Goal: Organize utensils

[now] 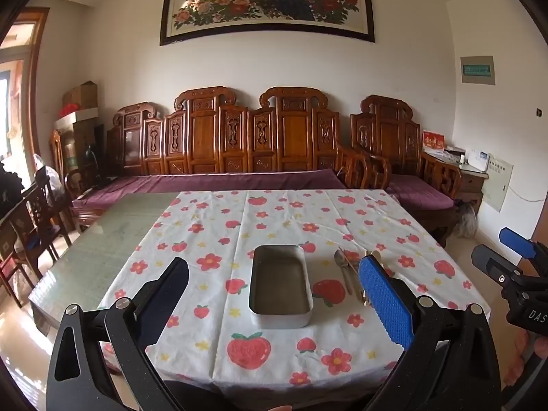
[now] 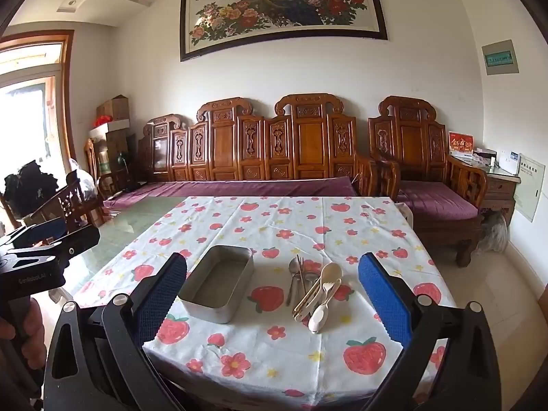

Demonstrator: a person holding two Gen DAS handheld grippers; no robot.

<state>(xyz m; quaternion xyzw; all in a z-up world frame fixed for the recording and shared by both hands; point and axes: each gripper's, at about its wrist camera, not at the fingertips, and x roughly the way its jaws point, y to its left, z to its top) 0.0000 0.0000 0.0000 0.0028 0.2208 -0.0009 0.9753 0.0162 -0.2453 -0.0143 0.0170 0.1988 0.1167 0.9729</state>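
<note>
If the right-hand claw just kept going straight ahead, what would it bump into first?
Probably the pile of utensils: the open right gripper points down toward it, with the metal tin off to the left. Depth is uncertain.

"DAS" on the right tongs (image 1: 513,257); "GenRoboLAI" on the left tongs (image 2: 44,236)

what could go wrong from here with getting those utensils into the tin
1. The utensils lie overlapped in a loose pile: metal spoons, chopsticks and cream plastic pieces. Closing on one would likely drag or lift its neighbours.

2. The strawberry tablecloth is thin and creased; flat cutlery sits tight on it, so the right gripper, jaws open, may pinch fabric too.

3. The empty metal tin is unsecured beside the pile; a nudge could slide it.
</note>
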